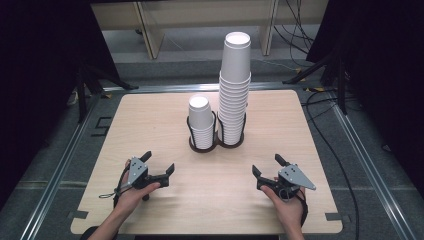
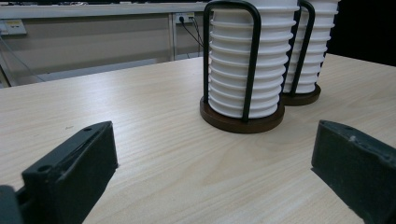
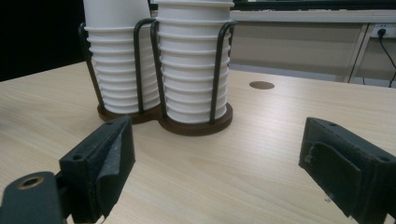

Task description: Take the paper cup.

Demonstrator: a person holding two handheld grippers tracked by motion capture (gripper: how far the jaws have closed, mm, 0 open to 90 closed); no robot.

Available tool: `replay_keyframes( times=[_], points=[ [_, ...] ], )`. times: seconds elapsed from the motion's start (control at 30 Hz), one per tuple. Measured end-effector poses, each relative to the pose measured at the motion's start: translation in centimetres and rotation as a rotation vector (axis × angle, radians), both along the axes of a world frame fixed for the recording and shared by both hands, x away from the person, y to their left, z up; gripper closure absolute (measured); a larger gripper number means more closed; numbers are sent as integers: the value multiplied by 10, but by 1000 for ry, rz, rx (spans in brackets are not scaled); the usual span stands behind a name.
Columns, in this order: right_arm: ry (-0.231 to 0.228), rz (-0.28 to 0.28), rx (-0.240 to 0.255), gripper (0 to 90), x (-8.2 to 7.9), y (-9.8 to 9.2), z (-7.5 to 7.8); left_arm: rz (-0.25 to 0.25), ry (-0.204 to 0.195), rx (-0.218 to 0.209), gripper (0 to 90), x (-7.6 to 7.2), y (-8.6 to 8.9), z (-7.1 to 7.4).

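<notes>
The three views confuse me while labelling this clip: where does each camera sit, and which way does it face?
High view: above the person's side, looking forward and down on the table; both forearms, left claw, right claw.
Left gripper view: on the left claw, low over the wood, facing the short cup stack; its two open jaws.
Right gripper view: on the right claw, facing the tall cup stack; its open jaws.
Shared: the cup holder.

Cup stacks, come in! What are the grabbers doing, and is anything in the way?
Left gripper and right gripper open, empty, low over table. Short cup stack and tall cup stack untouched in holder. Path clear.
</notes>
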State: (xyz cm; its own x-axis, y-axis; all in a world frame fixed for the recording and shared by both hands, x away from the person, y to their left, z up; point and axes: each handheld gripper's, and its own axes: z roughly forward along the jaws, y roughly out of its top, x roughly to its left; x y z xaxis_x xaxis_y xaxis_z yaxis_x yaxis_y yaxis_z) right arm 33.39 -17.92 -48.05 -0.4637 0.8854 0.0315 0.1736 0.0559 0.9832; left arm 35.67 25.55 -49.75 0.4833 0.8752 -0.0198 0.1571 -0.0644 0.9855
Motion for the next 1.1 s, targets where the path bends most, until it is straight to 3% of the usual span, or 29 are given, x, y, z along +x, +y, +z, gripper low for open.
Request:
replay_keyframes(
  times=[0.03,0.13,0.17,0.2,0.23,0.27,0.33,0.37,0.4,0.47,0.57,0.6,0.7,0.73,0.77,0.8,0.83,0.9,0.97,1.0,1.07,1.1],
  points=[
    [22,7,1,109,-1,1,1,1,0,-5,0,1,0,0],
    [-35,33,-23,109,4,2,6,-9,18,-3,0,3,-3,2],
    [-8,33,-11,109,2,2,9,-19,7,-18,0,4,-6,3],
    [0,37,7,109,2,2,11,-21,7,-3,0,4,-7,7],
    [-5,29,0,109,2,2,14,-29,-15,-6,0,5,-10,8],
    [-6,39,-14,109,4,1,16,-32,-17,6,0,4,-10,12],
    [-26,36,-25,108,5,2,21,-49,-39,-19,0,5,-13,15],
    [-24,29,-14,106,4,4,23,-53,-30,-1,0,3,-13,18],
    [-31,26,-31,103,5,3,26,-63,-50,-10,0,5,-14,20],
    [-13,36,-5,100,5,6,29,-74,-55,5,0,5,-16,26],
    [-43,40,-11,90,7,8,36,-86,-90,-21,0,9,-21,35],
    [-50,27,-26,83,8,8,39,-88,-82,-13,0,9,-21,40],
    [-53,36,-1,78,11,11,45,-101,-106,-35,0,11,-27,50],
    [-70,43,-29,73,14,10,47,-102,-117,-36,0,13,-29,53],
    [-52,42,1,69,14,13,48,-106,-125,-33,0,15,-30,56],
    [-78,40,-15,68,17,13,50,-112,-145,-49,0,18,-33,58],
    [-65,33,-19,65,18,14,52,-113,-150,-56,0,20,-35,60],
    [-67,46,-4,56,22,17,55,-118,-144,-31,0,23,-38,66],
    [-79,43,1,55,25,19,59,-131,-145,-36,0,26,-43,71],
    [-89,35,-28,54,27,18,62,-144,-179,-14,0,31,-44,75],
    [-90,52,-7,51,31,21,66,-161,-213,-30,0,37,-49,80],
    [-84,29,-12,51,32,21,69,-158,-206,-17,0,38,-50,84]
  ],
)
